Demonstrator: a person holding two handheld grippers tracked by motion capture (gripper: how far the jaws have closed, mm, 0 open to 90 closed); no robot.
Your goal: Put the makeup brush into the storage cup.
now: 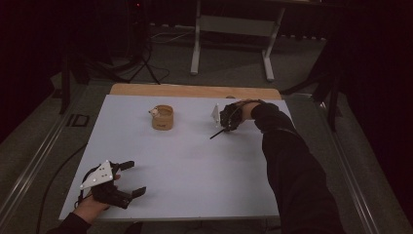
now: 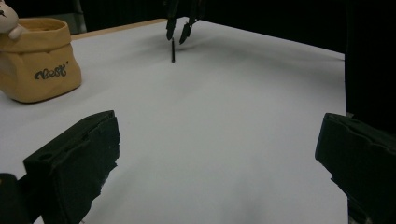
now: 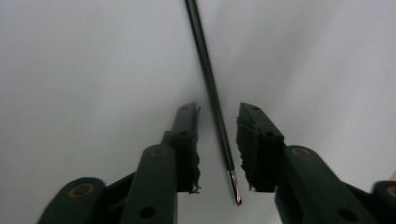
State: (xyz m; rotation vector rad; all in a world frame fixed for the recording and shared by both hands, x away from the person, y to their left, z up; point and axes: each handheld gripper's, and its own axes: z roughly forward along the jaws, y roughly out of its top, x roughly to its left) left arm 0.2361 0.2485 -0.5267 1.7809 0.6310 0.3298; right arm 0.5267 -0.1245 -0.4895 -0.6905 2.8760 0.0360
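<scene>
While the white table (image 1: 185,161) takes up most of the scene, the person's right arm (image 1: 292,165) reaches far across it in a dark sleeve. At the end of that arm the right claw (image 3: 217,116) hangs just over the tabletop with its jaws partly apart, a narrow gap. A thin black stick (image 3: 210,88), pen-like, lies on the table in that gap and runs on ahead past the jaw tips; neither jaw clearly touches it. The left claw (image 1: 132,179) rests at the near left corner, held in a hand (image 1: 90,207), jaws spread wide with bare table between them. Well ahead of it and off to its left stands a small tan pouch (image 2: 37,60) with dark lettering, a little pale figure (image 2: 8,21) peeking over its rim.
</scene>
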